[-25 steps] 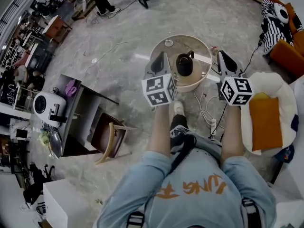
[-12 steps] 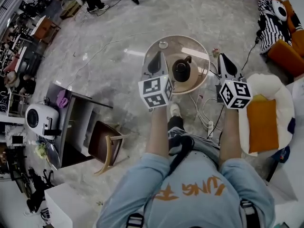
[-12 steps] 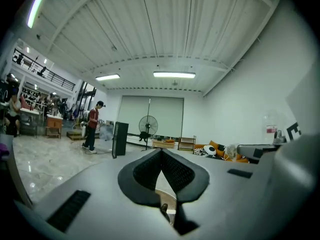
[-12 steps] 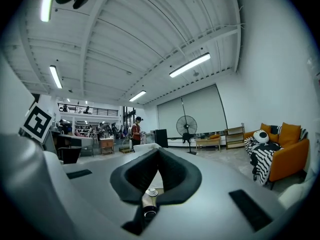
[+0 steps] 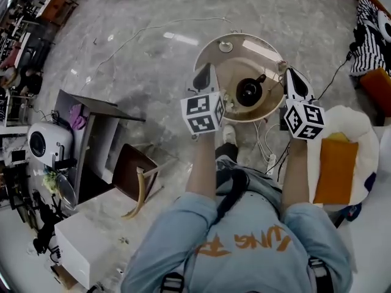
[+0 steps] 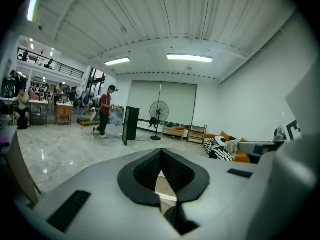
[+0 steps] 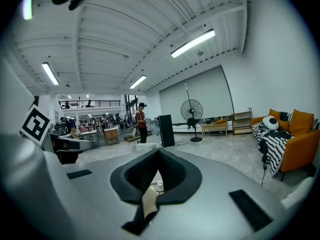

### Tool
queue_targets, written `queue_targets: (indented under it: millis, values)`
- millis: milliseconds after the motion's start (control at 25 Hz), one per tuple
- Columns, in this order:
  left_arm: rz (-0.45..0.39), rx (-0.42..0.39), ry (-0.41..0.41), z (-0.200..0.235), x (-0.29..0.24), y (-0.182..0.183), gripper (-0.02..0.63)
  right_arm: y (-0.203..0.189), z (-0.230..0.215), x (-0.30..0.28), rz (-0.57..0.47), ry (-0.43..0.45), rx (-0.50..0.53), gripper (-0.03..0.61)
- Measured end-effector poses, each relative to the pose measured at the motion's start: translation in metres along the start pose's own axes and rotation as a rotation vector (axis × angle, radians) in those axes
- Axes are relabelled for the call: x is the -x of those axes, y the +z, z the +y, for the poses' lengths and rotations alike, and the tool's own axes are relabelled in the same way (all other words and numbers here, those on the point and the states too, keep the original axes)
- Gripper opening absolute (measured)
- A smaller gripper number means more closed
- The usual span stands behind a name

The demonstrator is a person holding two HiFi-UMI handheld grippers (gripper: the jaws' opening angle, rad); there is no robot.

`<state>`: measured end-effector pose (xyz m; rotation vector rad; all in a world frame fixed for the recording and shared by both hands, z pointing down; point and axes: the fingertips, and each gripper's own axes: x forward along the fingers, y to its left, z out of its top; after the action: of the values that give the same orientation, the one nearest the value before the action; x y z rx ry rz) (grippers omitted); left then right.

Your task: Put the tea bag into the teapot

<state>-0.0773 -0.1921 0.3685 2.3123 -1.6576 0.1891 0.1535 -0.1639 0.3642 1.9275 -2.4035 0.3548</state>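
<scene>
Teapot (image 5: 249, 90) (one, dark) is sitting on one round table (image 5: 235, 69), w/ one small cup (image 5: 226, 46) at the far rim. Two grippers are hovering either side of it: left gripper (image 5: 203, 73) & right gripper (image 5: 288, 72), both w/ jaws pressing together on nothing. Can't make out the tea bag for sure.

Shell of left gripper (image 6: 161, 152): matt grey plastic, smooth. Its pads (image 6: 145, 171) are black, finely ribbed and look rubbery. The right gripper (image 7: 159, 151) has the same finish. Between the two, the teapot (image 5: 249, 91) is dark and glossy. The table (image 5: 235, 66) under it has a smooth tan top with lamp glare. The floor (image 5: 146, 72) beyond left gripper is polished, veined stone. The cushion (image 5: 333, 170) right of right gripper is matt orange cloth.
</scene>
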Motion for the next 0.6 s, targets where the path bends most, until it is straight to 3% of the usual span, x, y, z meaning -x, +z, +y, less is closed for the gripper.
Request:
queue_targets:
  millis: [240, 600]
  values:
    - [0.057, 0.000, -0.075, 0.005, -0.077, -0.003, 0.025, -0.002, -0.007, -0.068, 0.037, -0.015, 0.011, 0.012]
    - [0.193, 0.026, -0.141, -0.035, -0.140, -0.051, 0.025, -0.044, -0.061, -0.085, 0.199, -0.055, 0.044, 0.012]
